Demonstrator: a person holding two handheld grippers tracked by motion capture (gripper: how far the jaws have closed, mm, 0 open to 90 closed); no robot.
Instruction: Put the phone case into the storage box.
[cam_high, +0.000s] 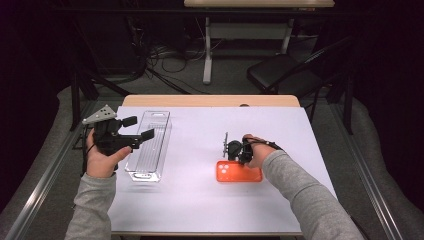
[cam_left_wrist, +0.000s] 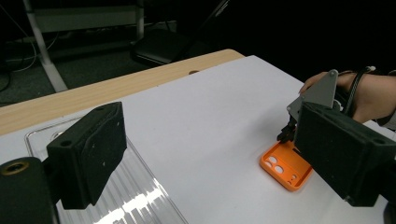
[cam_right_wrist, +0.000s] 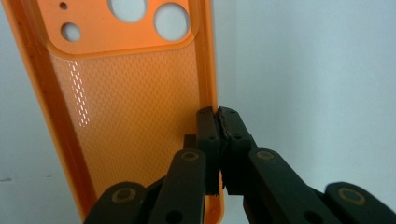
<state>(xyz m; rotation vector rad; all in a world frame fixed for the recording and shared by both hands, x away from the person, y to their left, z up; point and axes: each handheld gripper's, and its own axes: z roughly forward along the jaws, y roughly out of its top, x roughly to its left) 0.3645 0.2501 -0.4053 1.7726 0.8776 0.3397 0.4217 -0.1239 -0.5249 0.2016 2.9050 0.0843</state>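
An orange phone case lies open side up on the white table top, camera holes toward the left in the high view. My right gripper points down at the case's far long edge. In the right gripper view the case runs up the left half, and my right gripper is shut on its side wall, one jaw inside and one outside. My left gripper is held open in the air at the table's left, with nothing between its jaws. The left gripper view looks between those wide jaws toward the case.
A clear, ribbed plastic tray lies lengthwise just right of my left hand, with nothing in it. The white mat covers the table; a wooden strip shows at the far edge. A dark chair and cables stand beyond.
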